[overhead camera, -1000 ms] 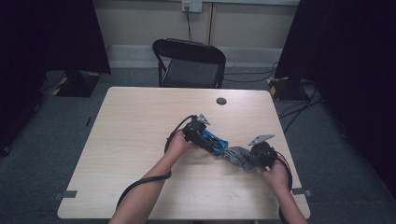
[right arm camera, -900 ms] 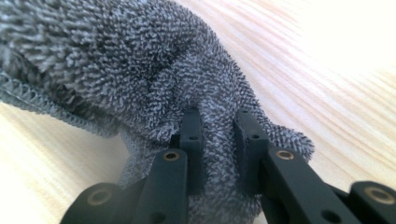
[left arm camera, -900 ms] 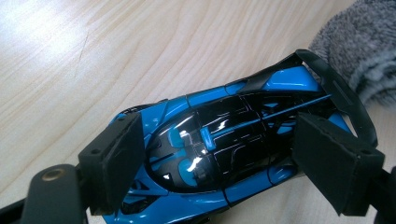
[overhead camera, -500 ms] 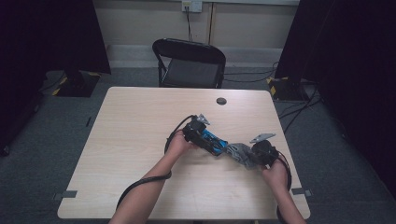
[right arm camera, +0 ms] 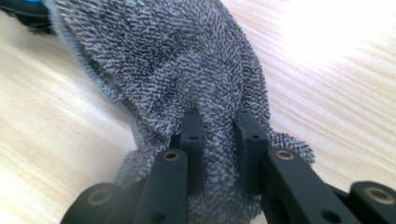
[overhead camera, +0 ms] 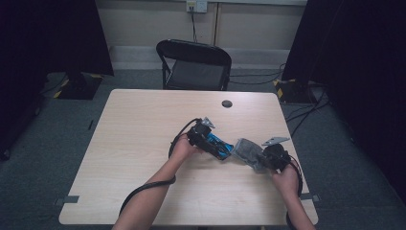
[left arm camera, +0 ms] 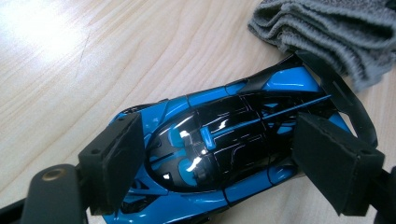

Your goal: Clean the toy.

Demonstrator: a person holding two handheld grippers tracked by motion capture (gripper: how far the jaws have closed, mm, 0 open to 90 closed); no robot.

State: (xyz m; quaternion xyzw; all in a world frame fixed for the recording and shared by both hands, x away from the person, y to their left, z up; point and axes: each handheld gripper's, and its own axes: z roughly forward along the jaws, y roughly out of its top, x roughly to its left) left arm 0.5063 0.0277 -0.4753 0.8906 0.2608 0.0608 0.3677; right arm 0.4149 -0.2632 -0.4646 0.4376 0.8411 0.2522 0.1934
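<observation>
The left claw [left arm camera: 210,154] has its pads [left arm camera: 116,163] closed against the two flanks of a blue and black toy car [left arm camera: 224,140], clamping it across the cabin; the car rests on the desk [left arm camera: 70,70] with its rear wing just beside a grey cloth [left arm camera: 336,32], whether touching cannot be told; in the high view the left claw [overhead camera: 216,143] and car [overhead camera: 219,146] sit right of the desk centre. The right claw [right arm camera: 218,140] is pressed together on a fold of the grey cloth [right arm camera: 177,70], pinching the terry fabric between its pads; the cloth bunches upward from the jaws toward the car; in the high view the right claw [overhead camera: 258,158] and cloth [overhead camera: 246,152] lie near the right edge of the desk [overhead camera: 143,124]. Open room: the left half and far strip of the desk surface are bare wood; a small dark round item [overhead camera: 227,103] sits near the far edge; a black folding chair [overhead camera: 194,64] stands beyond the far edge. No brand, label or writing is readable on car, cloth or claws.
</observation>
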